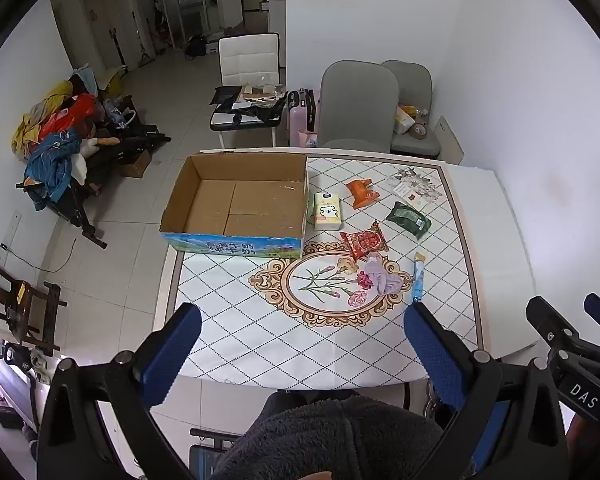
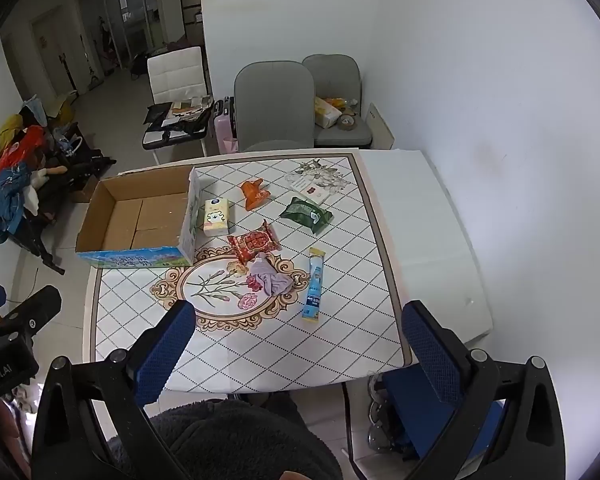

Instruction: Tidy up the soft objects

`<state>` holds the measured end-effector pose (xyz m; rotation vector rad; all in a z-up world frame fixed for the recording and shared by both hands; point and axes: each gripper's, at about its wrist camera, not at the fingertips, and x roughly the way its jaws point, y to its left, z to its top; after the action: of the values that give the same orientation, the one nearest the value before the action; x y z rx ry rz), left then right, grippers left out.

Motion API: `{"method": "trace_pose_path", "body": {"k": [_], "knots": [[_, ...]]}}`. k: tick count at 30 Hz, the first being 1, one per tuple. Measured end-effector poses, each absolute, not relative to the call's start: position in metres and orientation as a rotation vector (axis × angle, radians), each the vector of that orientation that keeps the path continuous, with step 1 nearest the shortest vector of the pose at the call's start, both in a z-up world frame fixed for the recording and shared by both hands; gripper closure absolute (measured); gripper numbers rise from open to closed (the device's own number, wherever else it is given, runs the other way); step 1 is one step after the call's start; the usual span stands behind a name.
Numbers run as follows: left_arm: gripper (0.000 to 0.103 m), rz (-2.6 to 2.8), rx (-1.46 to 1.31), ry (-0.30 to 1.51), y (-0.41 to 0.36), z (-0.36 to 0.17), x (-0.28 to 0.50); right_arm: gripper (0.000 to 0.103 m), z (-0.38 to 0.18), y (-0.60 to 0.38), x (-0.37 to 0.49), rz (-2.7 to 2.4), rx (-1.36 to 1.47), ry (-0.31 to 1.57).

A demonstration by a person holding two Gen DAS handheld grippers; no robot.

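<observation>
Both the left gripper (image 1: 302, 334) and right gripper (image 2: 298, 330) are held released above the near bench (image 2: 440, 248) edge. Beyond them, a purple cloth (image 2: 270, 278) is seen mid-bench, with 5 packets scattered behind and a cardboard box (image 1: 204, 184) at far left.

Cardboard box (image 1: 236, 204) sitting on the table (image 1: 340, 340) at far left, tissue pack (image 1: 327, 211) lying just right of it, snack packets (image 1: 363, 240) spreading rightward, cloth (image 1: 384, 278) lying nearer, tube sachet (image 1: 418, 278) lying beside cloth, chairs (image 1: 356, 108) standing behind
</observation>
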<state>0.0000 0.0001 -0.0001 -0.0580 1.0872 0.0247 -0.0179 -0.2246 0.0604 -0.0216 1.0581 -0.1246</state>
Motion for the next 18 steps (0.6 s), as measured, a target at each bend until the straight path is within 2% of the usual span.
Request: {"method": "trace_pose_path", "body": {"k": [18], "knots": [[0.000, 0.019, -0.061, 1.086, -0.0024, 0.0007, 0.0000, 0.000, 0.0630, -0.2244, -0.0193, -0.139, -0.021, 1.054]]}}
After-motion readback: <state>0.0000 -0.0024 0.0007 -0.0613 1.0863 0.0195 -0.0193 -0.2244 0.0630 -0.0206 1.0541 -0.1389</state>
